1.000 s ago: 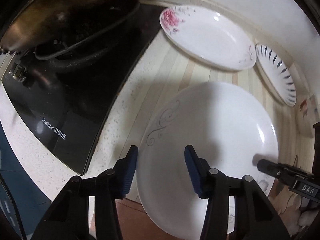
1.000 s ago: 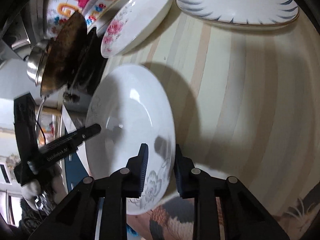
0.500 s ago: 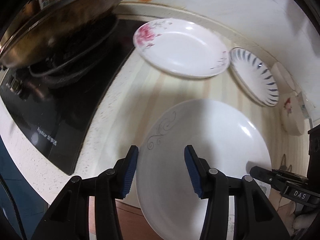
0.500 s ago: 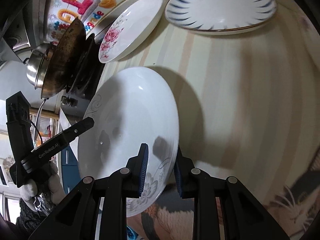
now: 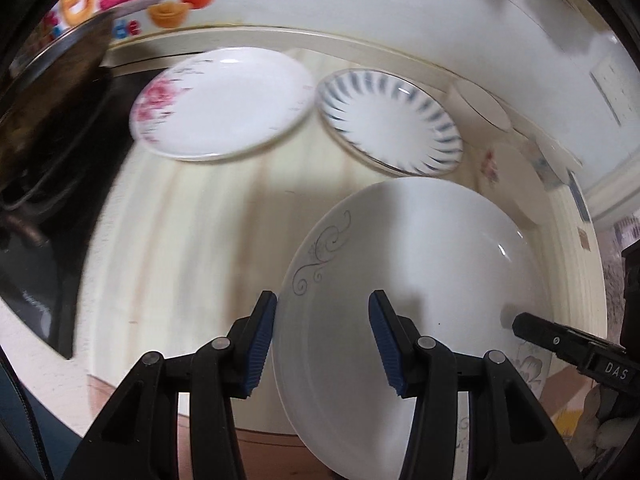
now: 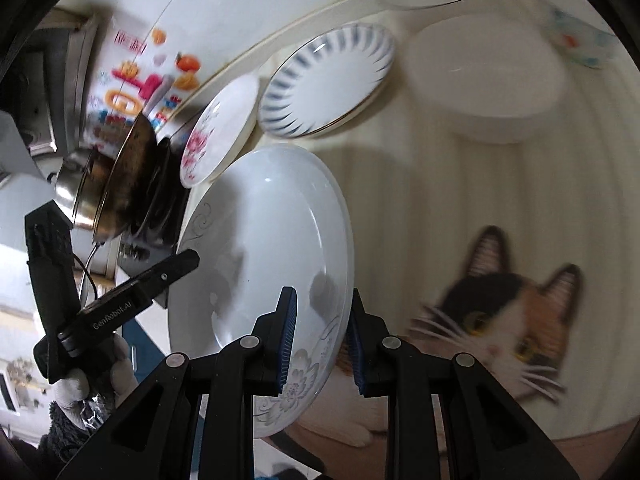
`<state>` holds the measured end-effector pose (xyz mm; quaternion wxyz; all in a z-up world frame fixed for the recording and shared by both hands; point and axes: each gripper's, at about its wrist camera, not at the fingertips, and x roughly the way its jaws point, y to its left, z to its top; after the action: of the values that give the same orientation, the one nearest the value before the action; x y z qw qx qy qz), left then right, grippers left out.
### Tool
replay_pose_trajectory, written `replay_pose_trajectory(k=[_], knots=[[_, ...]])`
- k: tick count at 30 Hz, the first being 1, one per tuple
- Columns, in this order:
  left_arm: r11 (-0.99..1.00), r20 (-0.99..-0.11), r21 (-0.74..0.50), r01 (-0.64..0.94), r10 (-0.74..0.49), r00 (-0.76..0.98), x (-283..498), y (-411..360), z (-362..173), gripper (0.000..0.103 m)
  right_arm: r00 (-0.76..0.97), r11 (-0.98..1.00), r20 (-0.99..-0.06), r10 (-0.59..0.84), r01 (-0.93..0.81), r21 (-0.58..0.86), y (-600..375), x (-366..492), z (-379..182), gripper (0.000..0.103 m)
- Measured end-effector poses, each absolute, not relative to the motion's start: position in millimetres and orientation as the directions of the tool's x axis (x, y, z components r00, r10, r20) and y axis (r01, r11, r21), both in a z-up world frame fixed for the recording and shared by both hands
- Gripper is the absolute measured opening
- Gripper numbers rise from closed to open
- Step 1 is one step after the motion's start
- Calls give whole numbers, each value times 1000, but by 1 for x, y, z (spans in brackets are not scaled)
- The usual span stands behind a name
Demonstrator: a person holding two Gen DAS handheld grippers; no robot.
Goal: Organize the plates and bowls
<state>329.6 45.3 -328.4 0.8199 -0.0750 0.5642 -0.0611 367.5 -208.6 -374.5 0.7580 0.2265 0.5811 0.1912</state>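
My right gripper [image 6: 318,338] is shut on the rim of a large white plate [image 6: 260,272] with grey scroll and flower marks, holding it tilted above the counter. The same plate [image 5: 412,280] fills the lower right of the left wrist view. My left gripper [image 5: 322,340] is open, its jaws standing either side of the plate's near rim without clamping it. A pink-flowered plate [image 5: 224,104] and a blue-striped plate [image 5: 390,116] lie at the back of the counter, also in the right wrist view [image 6: 218,128] [image 6: 328,80].
A wok [image 6: 124,184] sits on a black cooktop [image 5: 36,280] to the left. An upturned white bowl [image 6: 488,76] rests at the back right. A cat-print mat [image 6: 492,320] covers the striped counter [image 5: 192,240]. The decorated wall [image 5: 360,0] runs behind.
Both grippers and the held plate have risen and shifted right; the back plates and the upturned bowl have come more into view. The right gripper's hold is unchanged.
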Motion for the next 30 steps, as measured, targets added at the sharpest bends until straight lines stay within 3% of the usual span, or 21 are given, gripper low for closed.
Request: replay_pose_trajectory(k=[10, 30], knots=[[967, -914, -211, 144, -247, 321, 331, -23, -345, 45, 320, 846, -826, 465, 114, 521, -279, 336, -394, 27], [965, -929, -100, 242, -178, 326, 325, -57, -359, 45, 325, 856, -850, 414, 180, 486, -293, 306, -425, 26]])
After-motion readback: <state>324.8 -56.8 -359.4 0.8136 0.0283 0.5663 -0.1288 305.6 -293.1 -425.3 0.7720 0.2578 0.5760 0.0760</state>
